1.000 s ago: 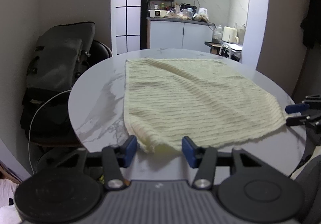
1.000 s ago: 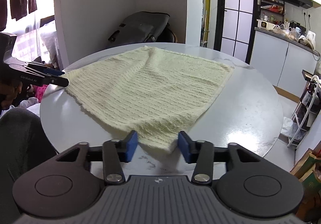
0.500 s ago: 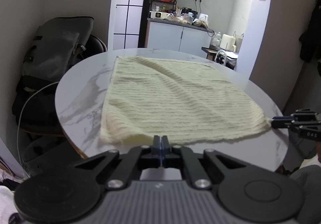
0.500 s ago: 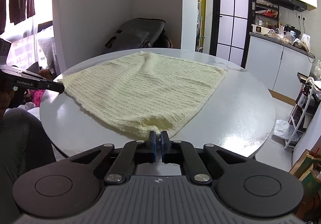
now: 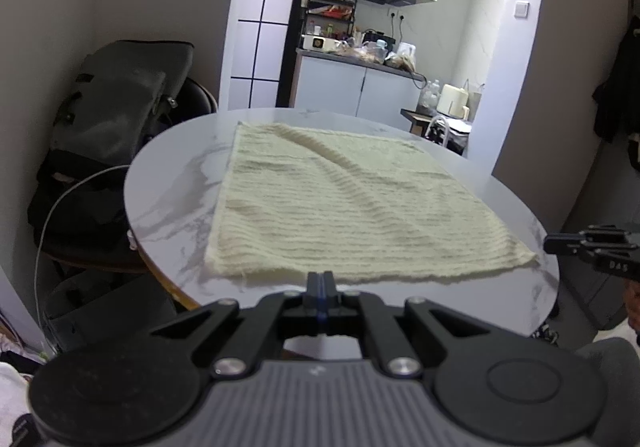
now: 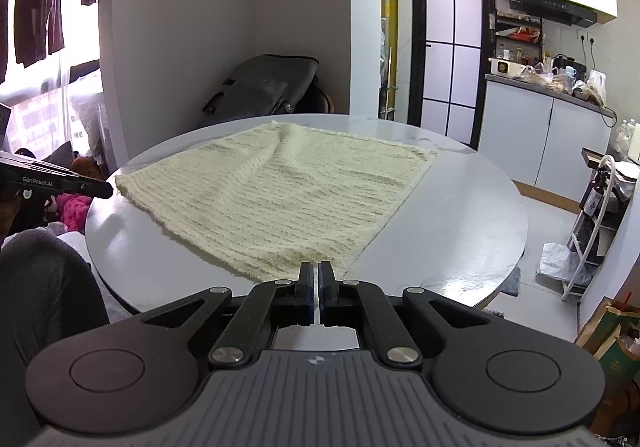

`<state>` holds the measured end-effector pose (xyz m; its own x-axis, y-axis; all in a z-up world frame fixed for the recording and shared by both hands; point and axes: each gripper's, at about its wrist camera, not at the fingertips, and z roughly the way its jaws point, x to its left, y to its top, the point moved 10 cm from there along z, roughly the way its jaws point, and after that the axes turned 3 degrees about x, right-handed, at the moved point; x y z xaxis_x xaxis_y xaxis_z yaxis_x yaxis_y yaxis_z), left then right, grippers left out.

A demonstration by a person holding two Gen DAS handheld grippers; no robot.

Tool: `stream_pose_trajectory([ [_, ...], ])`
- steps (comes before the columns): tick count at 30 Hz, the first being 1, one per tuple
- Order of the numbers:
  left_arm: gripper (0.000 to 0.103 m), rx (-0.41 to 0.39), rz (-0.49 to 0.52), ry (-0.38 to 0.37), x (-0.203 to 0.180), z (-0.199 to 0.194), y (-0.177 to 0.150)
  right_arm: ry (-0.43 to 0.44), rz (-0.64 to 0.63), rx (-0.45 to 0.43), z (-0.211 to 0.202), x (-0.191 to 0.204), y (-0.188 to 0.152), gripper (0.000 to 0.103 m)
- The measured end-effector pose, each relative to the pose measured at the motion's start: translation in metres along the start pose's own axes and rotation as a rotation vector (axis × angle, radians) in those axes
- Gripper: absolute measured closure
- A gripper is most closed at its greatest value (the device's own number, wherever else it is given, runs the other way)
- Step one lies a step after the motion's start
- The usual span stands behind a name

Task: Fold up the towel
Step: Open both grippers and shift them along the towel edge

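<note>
A cream ribbed towel [image 5: 340,203] lies spread flat on a round marble table [image 5: 172,183]; it also shows in the right wrist view [image 6: 288,199]. My left gripper [image 5: 320,281] is shut on the towel's near edge. My right gripper [image 6: 316,273] is shut on the towel's near corner on its side. In the left wrist view the right gripper [image 5: 588,247] shows at the towel's right corner. In the right wrist view the left gripper [image 6: 72,185] shows at the towel's left corner.
A dark bag on a chair [image 5: 116,115] stands behind the table at the left. A kitchen counter with clutter [image 5: 360,55] is at the back. A wire rack [image 6: 592,231] and bags stand on the floor at the right. The table [image 6: 460,215] has bare surface right of the towel.
Both grippers closed from open onto the towel's near edge. Both have since pulled back and risen a little, so the table looks farther and lower.
</note>
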<state>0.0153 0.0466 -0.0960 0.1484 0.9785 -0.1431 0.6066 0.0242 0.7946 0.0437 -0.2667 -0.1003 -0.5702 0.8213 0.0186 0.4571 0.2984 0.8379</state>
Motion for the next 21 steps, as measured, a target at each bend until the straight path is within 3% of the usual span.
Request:
stream_pose_trajectory([
  [6, 0.081, -0.021, 0.064, 0.086, 0.011, 0.000, 0.008, 0.005, 0.011, -0.010, 0.000, 0.003, 0.000, 0.096],
  [7, 0.076, -0.027, 0.066, 0.098, 0.013, 0.001, 0.009, 0.005, 0.010, -0.012, 0.000, 0.004, 0.000, 0.090],
  [9, 0.052, -0.040, 0.070, 0.123, 0.015, 0.003, 0.012, 0.008, 0.021, -0.013, 0.002, 0.005, 0.001, 0.070],
  [10, 0.049, -0.049, 0.078, 0.136, 0.017, 0.003, 0.013, 0.015, 0.029, -0.014, 0.003, 0.006, 0.002, 0.060],
  [17, 0.049, -0.044, 0.036, 0.138, 0.027, 0.015, 0.021, 0.017, 0.054, 0.007, 0.018, 0.011, 0.002, 0.056],
  [21, 0.056, -0.015, 0.017, 0.132, 0.034, 0.023, 0.017, 0.005, 0.061, -0.002, 0.021, 0.012, 0.002, 0.056],
])
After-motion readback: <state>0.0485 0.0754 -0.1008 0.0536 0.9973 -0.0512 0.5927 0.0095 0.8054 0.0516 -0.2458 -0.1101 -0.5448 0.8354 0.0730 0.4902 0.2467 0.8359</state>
